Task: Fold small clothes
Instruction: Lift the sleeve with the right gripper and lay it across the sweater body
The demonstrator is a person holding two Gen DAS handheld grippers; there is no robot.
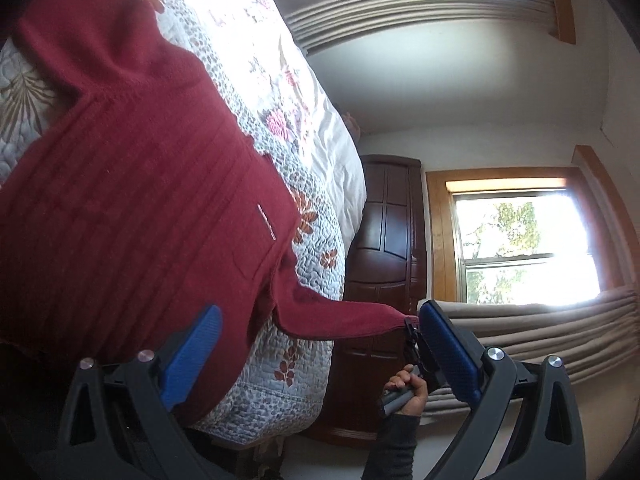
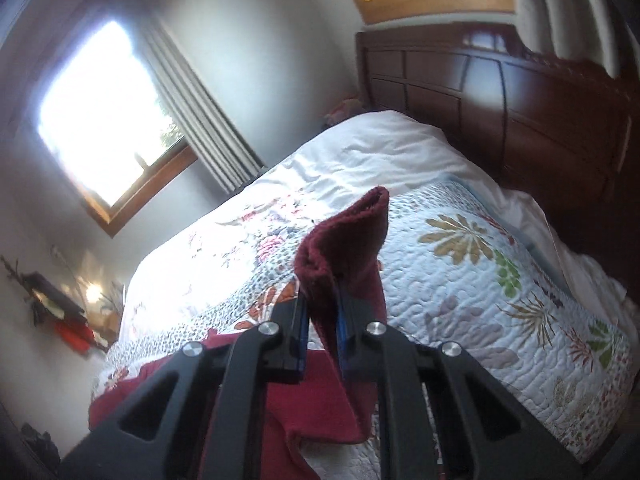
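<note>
A dark red sweater (image 1: 132,184) lies spread on a floral quilt (image 1: 316,240) covering a bed. In the left wrist view the sweater's lower edge and far sleeve run out of the frame, and the whole view is tilted sideways. The left gripper (image 1: 320,332) hovers over the sweater with its blue pads (image 1: 192,356) spread wide, gripping nothing. One sleeve (image 1: 344,316) stretches off the quilt's edge to the right gripper (image 1: 412,328), seen here only in part behind the left gripper's pad; a hand (image 1: 404,388) holds its handle.

In the right wrist view, which is blurred, the right gripper's fingers (image 2: 298,320) are pressed close together on the sleeve cuff (image 2: 348,236), which stands up between them. The pads are mostly hidden by the fabric. Behind are a wooden headboard (image 2: 500,92), a white sheet (image 2: 380,148) and a bright window (image 2: 100,116).
</note>
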